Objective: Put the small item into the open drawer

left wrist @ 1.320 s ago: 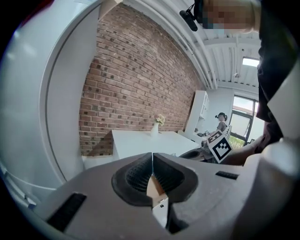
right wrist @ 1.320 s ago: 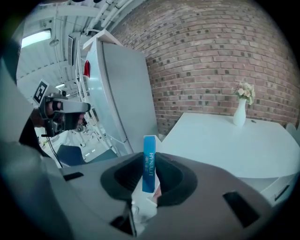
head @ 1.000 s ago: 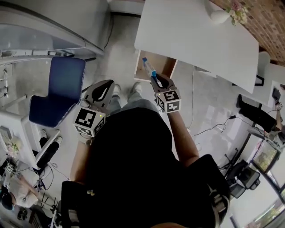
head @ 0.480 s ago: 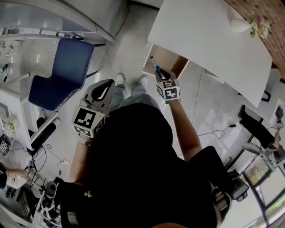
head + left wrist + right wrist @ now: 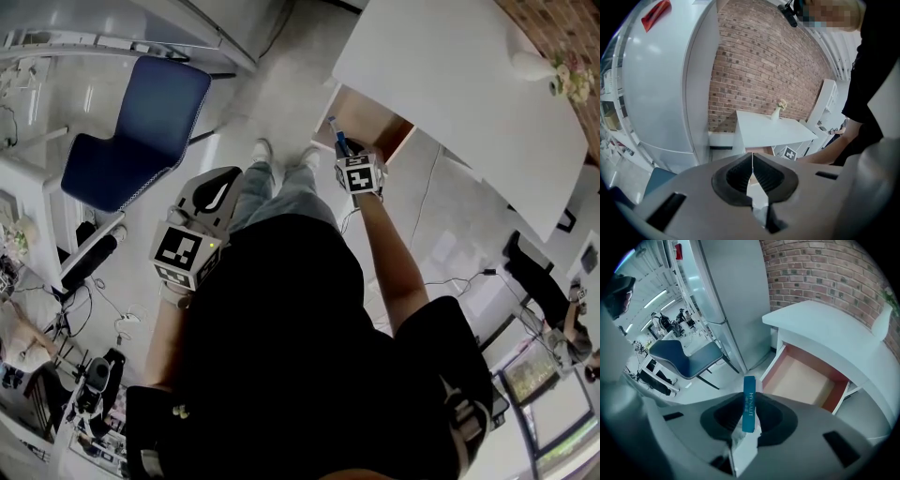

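My right gripper [image 5: 343, 150] is shut on a small flat blue packet [image 5: 748, 403], which stands upright between the jaws and also shows as the blue packet [image 5: 338, 141] in the head view. It hangs at the front edge of the open drawer [image 5: 802, 381], whose wooden inside is bare; the drawer [image 5: 370, 128] sticks out from under the white desk [image 5: 469, 94]. My left gripper [image 5: 215, 195] is shut with nothing in it, held near my waist, far left of the drawer. Seen along its jaws, the left gripper [image 5: 752, 169] points towards the desk [image 5: 768, 131].
A blue chair [image 5: 141, 131] stands to the left of the desk, with a large grey cabinet [image 5: 731, 301] behind it. A white vase [image 5: 534, 66] with flowers sits on the desktop. Cables trail on the pale floor [image 5: 450, 225] at the right.
My right gripper with the blue packet has reached further forward, up to the drawer's front edge. The left gripper has stayed where it was.
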Demonstrator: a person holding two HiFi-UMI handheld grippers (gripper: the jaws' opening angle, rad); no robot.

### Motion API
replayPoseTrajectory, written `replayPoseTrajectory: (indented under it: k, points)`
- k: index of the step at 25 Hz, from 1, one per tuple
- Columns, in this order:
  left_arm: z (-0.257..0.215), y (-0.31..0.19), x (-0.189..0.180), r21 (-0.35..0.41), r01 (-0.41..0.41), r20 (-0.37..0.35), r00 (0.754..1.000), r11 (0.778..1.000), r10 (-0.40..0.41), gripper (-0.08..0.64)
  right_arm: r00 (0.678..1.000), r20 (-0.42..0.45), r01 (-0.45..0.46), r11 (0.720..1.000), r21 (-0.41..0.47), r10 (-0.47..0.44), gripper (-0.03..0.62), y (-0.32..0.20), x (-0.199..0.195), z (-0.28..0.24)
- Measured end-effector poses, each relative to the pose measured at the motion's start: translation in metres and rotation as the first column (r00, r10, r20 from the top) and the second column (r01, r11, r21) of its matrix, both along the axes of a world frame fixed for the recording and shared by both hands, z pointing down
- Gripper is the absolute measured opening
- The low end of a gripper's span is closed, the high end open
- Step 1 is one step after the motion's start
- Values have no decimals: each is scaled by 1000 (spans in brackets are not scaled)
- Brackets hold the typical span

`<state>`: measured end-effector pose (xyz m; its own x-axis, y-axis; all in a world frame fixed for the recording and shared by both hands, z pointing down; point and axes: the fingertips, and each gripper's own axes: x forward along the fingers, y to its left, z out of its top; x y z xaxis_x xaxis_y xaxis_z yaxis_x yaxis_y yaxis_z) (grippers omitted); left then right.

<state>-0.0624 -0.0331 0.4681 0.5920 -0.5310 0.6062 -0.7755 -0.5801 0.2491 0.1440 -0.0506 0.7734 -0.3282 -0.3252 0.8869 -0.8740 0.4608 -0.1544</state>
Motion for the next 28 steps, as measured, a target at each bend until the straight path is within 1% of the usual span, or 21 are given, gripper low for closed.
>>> replayPoseTrajectory:
  k: [7,9,14,17,23,28]
  points:
    - [5,11,-10,-28,31,18,999,999,-30,8,999,-35,39,998,-52,-41,91,2,-5,28]
    - [6,14,-12,-33,34,22,999,999,-33,8,997,-48,59,997,-53,-62,91,0,-6,33]
    - [9,20,-16,-36,37,39,999,999,-36,8,993,-77,79,992,-97,-87,91,2,-8,45]
    - [10,22,-18,-41,47,44,998,998,-45,8,994,-73,74,992,-98,-81,91,-1,-7,54]
    - [12,25,-22,-45,60,43,997,997,-58,8,993,-84,72,990,-121,-83,103,-2,-9,56]
    - [12,23,-23,-43,60,37,998,997,-58,8,994,-79,68,994,-83,-74,110,-10,-11,55]
